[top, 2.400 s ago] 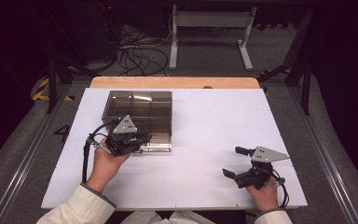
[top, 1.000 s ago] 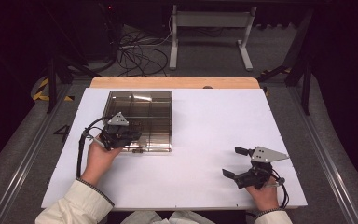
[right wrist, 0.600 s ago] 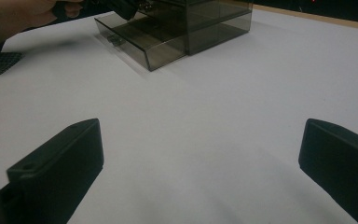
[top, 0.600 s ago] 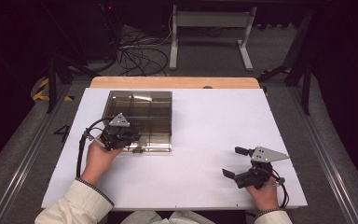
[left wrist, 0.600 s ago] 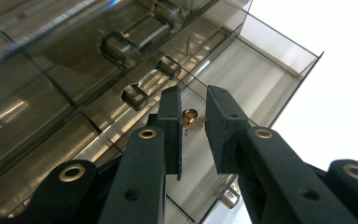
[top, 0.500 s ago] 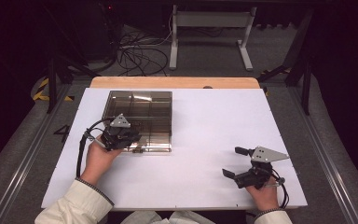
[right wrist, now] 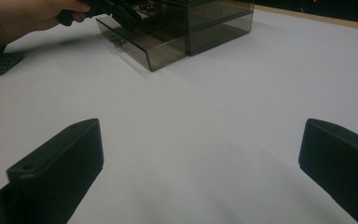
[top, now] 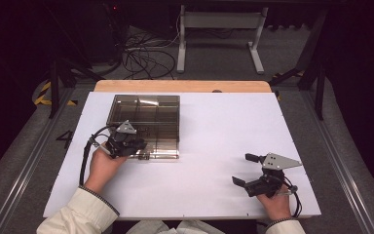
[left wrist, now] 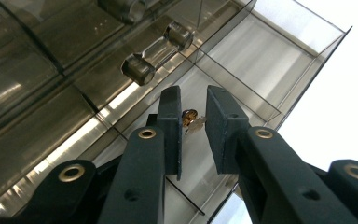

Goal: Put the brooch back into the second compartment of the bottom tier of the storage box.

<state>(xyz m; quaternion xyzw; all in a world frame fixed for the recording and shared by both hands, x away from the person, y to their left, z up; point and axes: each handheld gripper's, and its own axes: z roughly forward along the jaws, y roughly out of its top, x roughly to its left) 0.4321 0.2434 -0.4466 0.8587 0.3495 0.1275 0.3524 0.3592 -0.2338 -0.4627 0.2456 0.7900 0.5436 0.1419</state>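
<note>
A: Left gripper (top: 135, 145) is at the near edge of the smoky compartment box (top: 146, 113), which sits toward the far-left part of the desk (top: 214, 126). Its jaws hang over a pulled-out drawer (left wrist: 242, 79).

B: Jaw state?

A: Parted, with a narrow gap. In the left gripper view a small brass-coloured piece (left wrist: 189, 116) lies on the drawer floor right between them. Not pinched yet, as far as I can tell; the jaws flank it without clearly touching.

B: What is the piece?

A: Too small to say. Looks metallic, a round head with a pale tab.

B: Right side?

A: Right gripper (top: 248, 170) rests near the near-right corner of the desk, well apart from the box, jaws spread wide, holding nothing.

B: Step in hand?

A: My reading: picking the small piece out of the drawer. The approach looks done and the grasp is pending.

B: Next move?

A: Likely a slight descent, then close squarely on the piece. It is thin and low, so the jaws need to reach the drawer floor without scraping the dividers (left wrist: 261, 100).
</note>
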